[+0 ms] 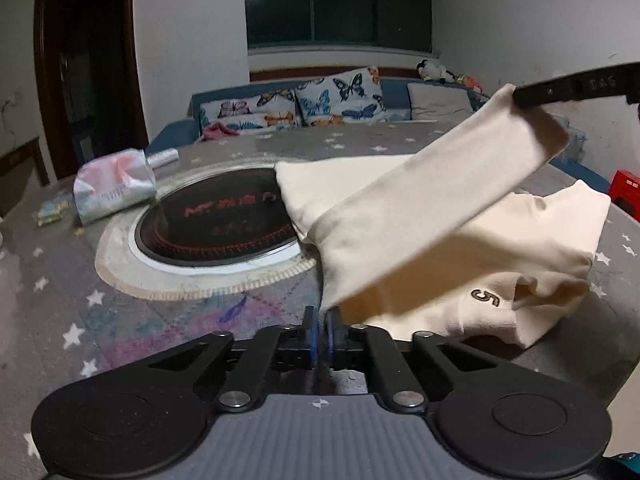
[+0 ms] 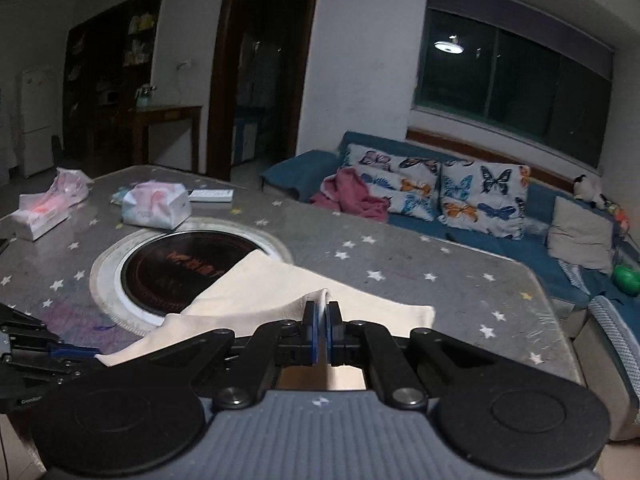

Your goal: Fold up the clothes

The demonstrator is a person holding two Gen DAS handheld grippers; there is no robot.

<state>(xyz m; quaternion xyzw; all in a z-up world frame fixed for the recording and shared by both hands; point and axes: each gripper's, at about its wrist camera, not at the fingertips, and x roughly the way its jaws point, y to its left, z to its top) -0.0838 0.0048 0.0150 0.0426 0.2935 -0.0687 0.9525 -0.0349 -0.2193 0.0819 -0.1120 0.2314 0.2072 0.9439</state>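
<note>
- The cream-white cotton garment (image 1: 460, 248) lies partly bunched on the grey star-printed tablecloth (image 1: 60, 280), with one long panel lifted off the table and stretched diagonally upward to the right; a small dark embroidered "5" (image 1: 486, 298) shows on the lower fold.
- The left gripper (image 1: 322, 320) has its blue-padded jaws pressed together, clamped on the lower corner of the lifted panel, close above the tablecloth.
- The right gripper (image 2: 322, 312) is likewise closed, its pads pinching a raised edge of the same cream cloth (image 2: 280, 292); in the left wrist view its black finger (image 1: 572, 88) holds the far end of the panel high above the table.
- In the right wrist view the left gripper's black linkage (image 2: 36, 352) sits low at the left edge, its tip meeting the cloth's corner.
- The garment's far edge overlaps the round black glass cooktop (image 1: 216, 224) set in the table, ringed by a cream fringed mat (image 1: 132, 276).
- A pastel soft pack of tissues (image 1: 116, 188) lies beyond the cooktop, well apart from the garment.
- Behind the table stands a blue sofa (image 2: 500, 248) with butterfly-print cushions (image 2: 484, 200) and a pink cloth (image 2: 352, 196).
</note>
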